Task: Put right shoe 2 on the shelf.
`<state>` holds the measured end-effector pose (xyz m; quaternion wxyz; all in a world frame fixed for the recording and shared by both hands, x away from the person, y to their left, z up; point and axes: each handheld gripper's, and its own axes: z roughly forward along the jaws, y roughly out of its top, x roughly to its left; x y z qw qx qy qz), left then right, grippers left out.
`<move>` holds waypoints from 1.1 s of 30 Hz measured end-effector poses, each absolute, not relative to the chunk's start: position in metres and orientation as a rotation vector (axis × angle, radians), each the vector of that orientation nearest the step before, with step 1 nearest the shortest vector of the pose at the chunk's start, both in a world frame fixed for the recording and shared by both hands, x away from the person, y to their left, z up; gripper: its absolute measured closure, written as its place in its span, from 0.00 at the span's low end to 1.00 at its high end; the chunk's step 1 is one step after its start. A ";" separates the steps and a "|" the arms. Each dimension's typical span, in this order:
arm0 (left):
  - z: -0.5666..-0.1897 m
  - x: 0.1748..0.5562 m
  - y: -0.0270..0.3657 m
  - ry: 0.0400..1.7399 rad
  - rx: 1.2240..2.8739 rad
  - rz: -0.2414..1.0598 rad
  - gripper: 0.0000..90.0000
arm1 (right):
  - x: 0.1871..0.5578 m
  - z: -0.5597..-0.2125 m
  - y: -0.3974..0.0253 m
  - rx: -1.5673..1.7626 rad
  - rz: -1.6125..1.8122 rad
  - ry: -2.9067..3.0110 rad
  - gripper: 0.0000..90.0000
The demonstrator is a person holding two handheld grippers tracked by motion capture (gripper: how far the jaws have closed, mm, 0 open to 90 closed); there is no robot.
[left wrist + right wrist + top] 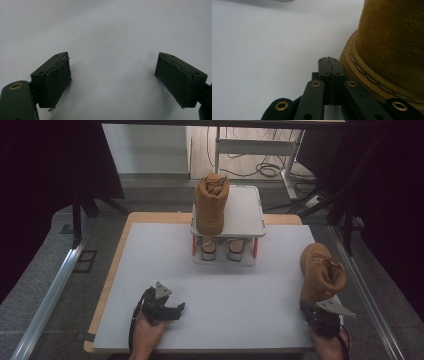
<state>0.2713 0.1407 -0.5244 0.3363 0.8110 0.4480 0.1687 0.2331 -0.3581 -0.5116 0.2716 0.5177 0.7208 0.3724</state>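
A tan suede boot [211, 202] stands on the top shelf of a small white two-tier rack [245, 215] at the table's back middle. A second tan boot [321, 272] rests on the white table near the right edge. My right gripper [306, 309] sits at that boot's heel, shut with nothing between its jaws; in the right gripper view the closed gripper [329, 60] lies just beside the boot's sole [367, 75]. My left gripper [180, 309] lies low over the front left of the table, open, its gripper [112, 75] spread above bare white surface.
A pair of light shoes [222, 247] sits on the rack's lower shelf. The white tabletop [220, 285] has a wooden rim [112, 265]. Metal rails run along both sides, with dark curtains and floor cables [267, 169] behind.
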 end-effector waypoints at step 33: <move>-0.524 0.271 0.141 1.168 2.115 0.440 0.15 | 0.209 -0.502 -0.379 1.421 1.054 1.866 0.79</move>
